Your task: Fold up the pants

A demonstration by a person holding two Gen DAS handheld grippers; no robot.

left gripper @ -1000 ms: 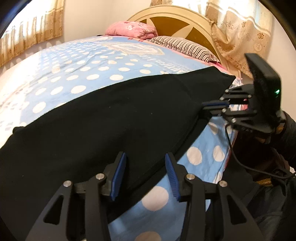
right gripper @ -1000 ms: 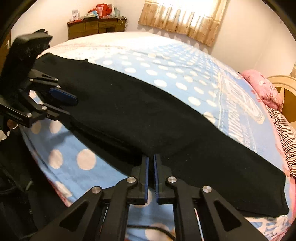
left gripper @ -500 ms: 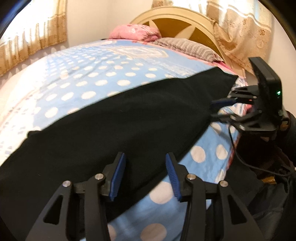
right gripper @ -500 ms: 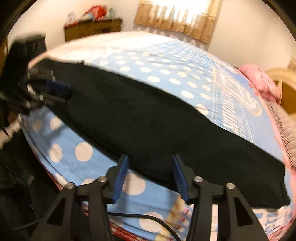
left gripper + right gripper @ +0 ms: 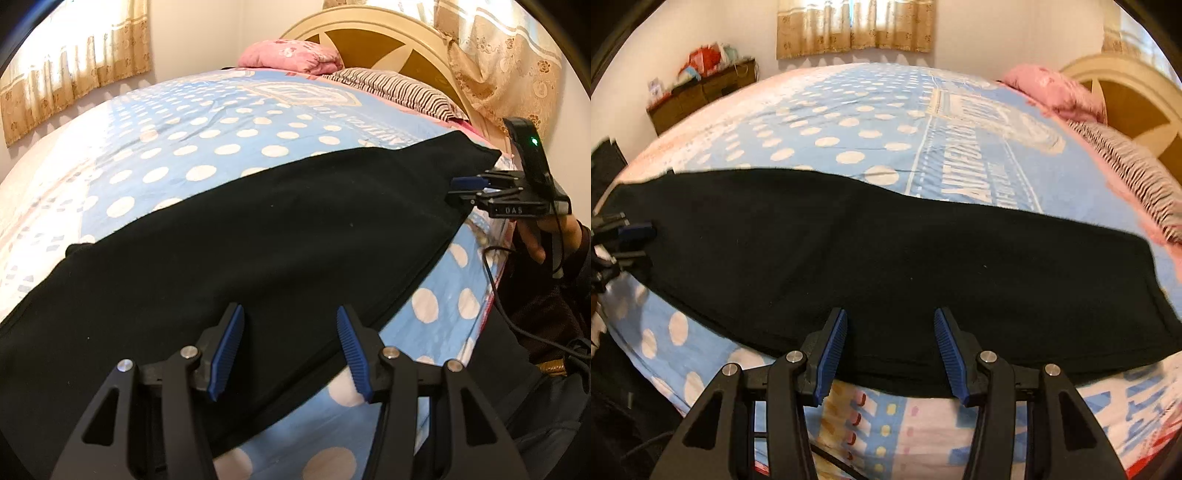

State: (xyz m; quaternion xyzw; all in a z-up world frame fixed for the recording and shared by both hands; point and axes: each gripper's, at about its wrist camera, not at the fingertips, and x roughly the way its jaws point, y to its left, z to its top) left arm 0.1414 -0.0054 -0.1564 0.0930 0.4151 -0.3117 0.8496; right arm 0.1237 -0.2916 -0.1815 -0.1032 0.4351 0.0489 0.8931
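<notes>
Black pants (image 5: 258, 240) lie flat in a long band across the near side of the bed, from the foot end to the pillows (image 5: 886, 251). My left gripper (image 5: 289, 308) hovers over their near edge with its jaws opening; the cloth is below the pads, not pinched. My right gripper (image 5: 891, 312) stands open over the near edge toward the headboard end, holding nothing. In the left wrist view the right gripper (image 5: 461, 189) sits at the pants' far right corner. In the right wrist view the left gripper (image 5: 639, 242) shows at the left edge.
The bed has a blue cover with white dots (image 5: 221, 147). A pink pillow (image 5: 291, 55) and a striped pillow (image 5: 399, 88) rest by the cream headboard (image 5: 369, 33). A wooden dresser (image 5: 701, 92) stands against the far wall. A person's hand (image 5: 543, 236) grips the right tool.
My right gripper let go of the pants' near edge, opened, and slid along that edge toward the headboard while rolling. The left gripper stayed put and spread its jaws a little wider.
</notes>
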